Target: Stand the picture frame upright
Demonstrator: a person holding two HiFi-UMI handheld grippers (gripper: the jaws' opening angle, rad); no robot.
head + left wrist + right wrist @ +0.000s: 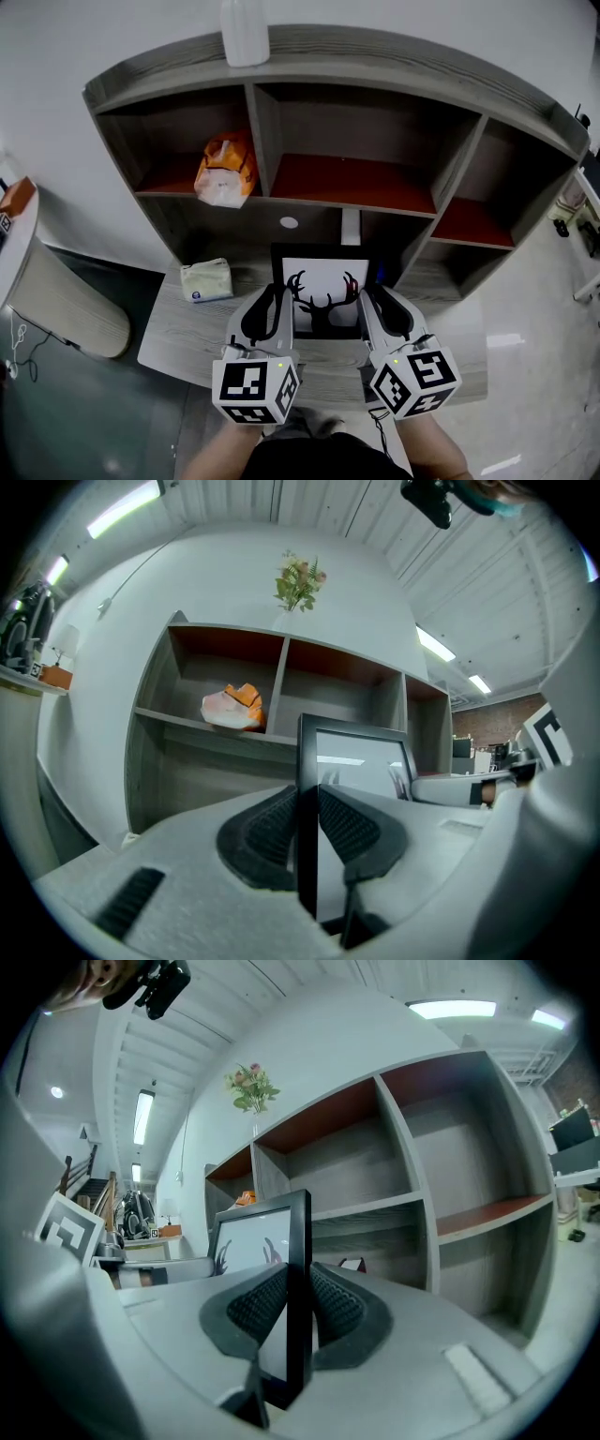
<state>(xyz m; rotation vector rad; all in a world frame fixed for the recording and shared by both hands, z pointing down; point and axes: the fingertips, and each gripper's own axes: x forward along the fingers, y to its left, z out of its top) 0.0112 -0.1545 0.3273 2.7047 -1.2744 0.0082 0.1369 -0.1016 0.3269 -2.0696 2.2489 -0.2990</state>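
A black picture frame (323,292) with a deer-antler print is held between both grippers in front of the shelf unit, above the grey desk. My left gripper (278,302) is shut on the frame's left edge (307,808), its ribbed pads pressing each face. My right gripper (368,300) is shut on the frame's right edge (298,1288) in the same way. In the gripper views the frame (361,757) stands upright, its glass (248,1241) facing the person. The frame's lower edge is hidden behind the grippers.
The grey shelf unit (356,80) with red-lined compartments stands right behind the frame. An orange and white bag (225,167) lies in its left compartment. A tissue pack (206,279) lies on the desk (178,328) at left. A white bottle (245,30) stands on the shelf's top.
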